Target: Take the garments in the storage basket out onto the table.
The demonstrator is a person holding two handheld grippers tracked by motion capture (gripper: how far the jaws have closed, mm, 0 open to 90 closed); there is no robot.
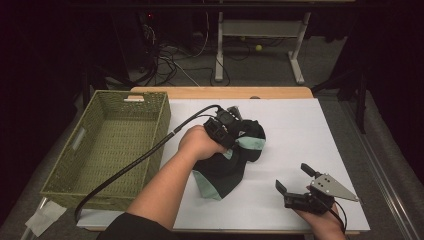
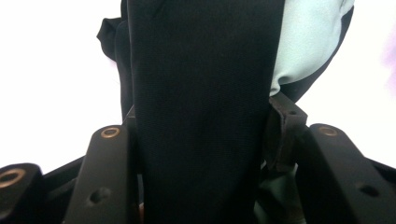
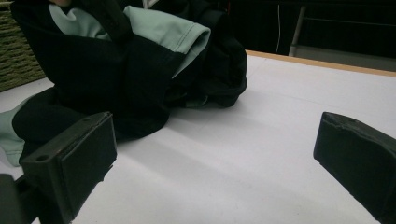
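A crumpled black garment with pale mint-green panels (image 1: pixel 235 155) lies near the middle of the white-covered counter (image 1: pixel 300 125), just right of a woven green rectangular basket (image 1: pixel 107 145) that stands at the counter's left edge. The left gripper (image 1: pixel 231 122) sits on the garment's far part, held by the person's left hand (image 1: pixel 200 144). In the left gripper view a thick fold of the black cloth (image 2: pixel 201 116) runs up between its jaws, which are clenched on it from both sides, with a mint panel showing at the upper right of the fold. The right gripper (image 1: pixel 295 180) rests low at the counter's near right, well apart from the garment. Its jaws are released and spread wide, with only bare white surface between them; in the right gripper view (image 3: pixel 215 158) the garment (image 3: pixel 121 65) lies beyond and to the left of its left jaw.
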